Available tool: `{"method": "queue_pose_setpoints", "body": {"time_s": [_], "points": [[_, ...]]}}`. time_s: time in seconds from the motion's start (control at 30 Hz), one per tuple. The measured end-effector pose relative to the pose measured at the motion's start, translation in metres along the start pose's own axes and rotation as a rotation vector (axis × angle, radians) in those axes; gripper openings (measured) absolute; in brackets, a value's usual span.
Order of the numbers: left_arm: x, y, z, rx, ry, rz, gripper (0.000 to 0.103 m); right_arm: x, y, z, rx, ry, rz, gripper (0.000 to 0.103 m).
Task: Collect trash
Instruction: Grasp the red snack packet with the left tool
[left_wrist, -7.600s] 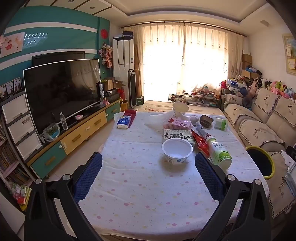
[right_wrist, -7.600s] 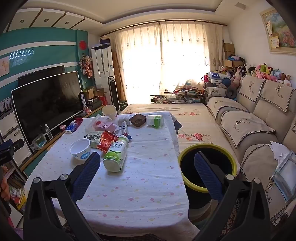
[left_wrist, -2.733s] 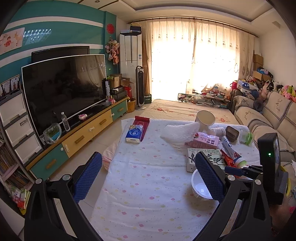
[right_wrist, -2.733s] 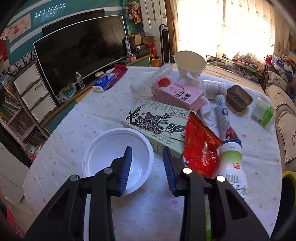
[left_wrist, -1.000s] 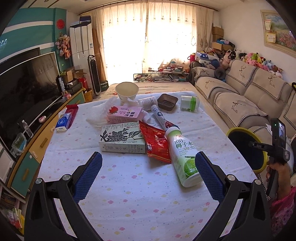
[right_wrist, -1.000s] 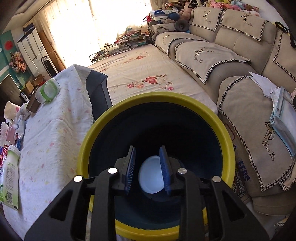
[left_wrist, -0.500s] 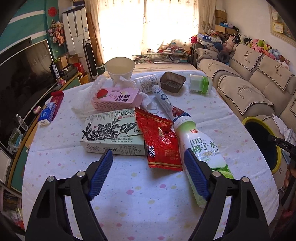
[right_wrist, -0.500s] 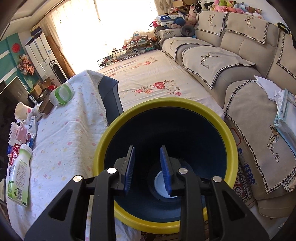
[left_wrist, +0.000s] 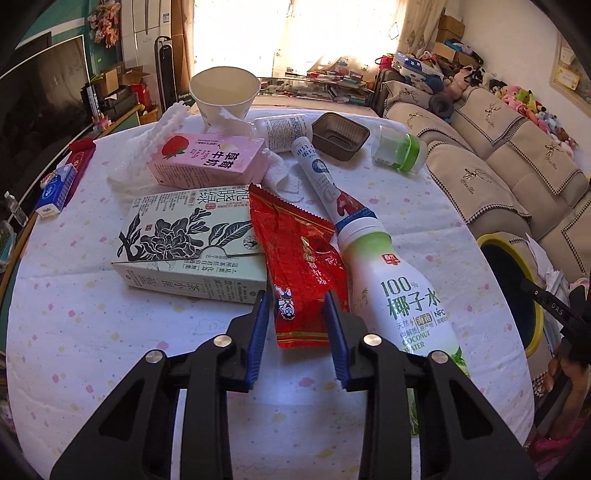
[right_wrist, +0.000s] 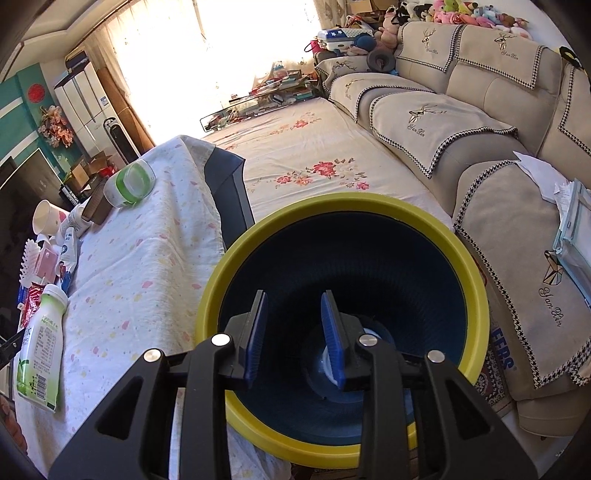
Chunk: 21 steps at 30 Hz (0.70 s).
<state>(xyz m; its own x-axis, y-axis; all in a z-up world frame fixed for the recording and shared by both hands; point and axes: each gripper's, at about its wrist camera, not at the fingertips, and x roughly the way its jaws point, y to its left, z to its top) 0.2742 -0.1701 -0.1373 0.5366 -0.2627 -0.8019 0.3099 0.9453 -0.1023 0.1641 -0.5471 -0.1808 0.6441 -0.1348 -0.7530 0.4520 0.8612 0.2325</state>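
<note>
My left gripper (left_wrist: 297, 301) is open, its blue pads on either side of the near end of a red snack wrapper (left_wrist: 301, 266) lying flat on the table. A coconut water bottle (left_wrist: 399, 291) lies to its right, a green tea box (left_wrist: 188, 240) to its left. My right gripper (right_wrist: 295, 312) is open and empty over the yellow-rimmed dark bin (right_wrist: 295, 225). A white bowl (right_wrist: 365, 334) lies at the bin's bottom, partly hidden by a pad.
Further back on the table lie a pink milk carton (left_wrist: 207, 158), a paper cup (left_wrist: 223, 92), a tube (left_wrist: 321, 177), a brown tray (left_wrist: 340, 136) and a green-lidded jar (left_wrist: 399, 149). The bin (left_wrist: 517, 280) stands off the table's right edge beside the sofa (right_wrist: 480, 110).
My left gripper has moved down and forward and narrowed around the red wrapper's end. My right gripper has drawn back from the bin after dropping the white bowl in it.
</note>
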Motion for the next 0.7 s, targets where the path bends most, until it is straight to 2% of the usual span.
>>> {"method": "queue_pose_setpoints", "body": {"time_s": [0.17, 0.3, 0.5, 0.7], "points": [[-0.004, -0.001, 0.001, 0.000, -0.012, -0.015, 0.015, 0.000, 0.002, -0.001, -0.001, -0.003, 0.000, 0.029], [-0.025, -0.006, 0.002, 0.018, -0.075, 0.008, 0.004, -0.002, 0.005, 0.000, -0.004, -0.013, 0.006, 0.029], [-0.075, -0.015, 0.007, 0.078, -0.195, 0.056, 0.002, -0.013, 0.007, -0.001, -0.011, -0.038, 0.018, 0.029], [-0.114, -0.048, 0.014, 0.159, -0.248, -0.024, 0.002, -0.035, -0.002, -0.001, -0.014, -0.084, 0.004, 0.029]]}}
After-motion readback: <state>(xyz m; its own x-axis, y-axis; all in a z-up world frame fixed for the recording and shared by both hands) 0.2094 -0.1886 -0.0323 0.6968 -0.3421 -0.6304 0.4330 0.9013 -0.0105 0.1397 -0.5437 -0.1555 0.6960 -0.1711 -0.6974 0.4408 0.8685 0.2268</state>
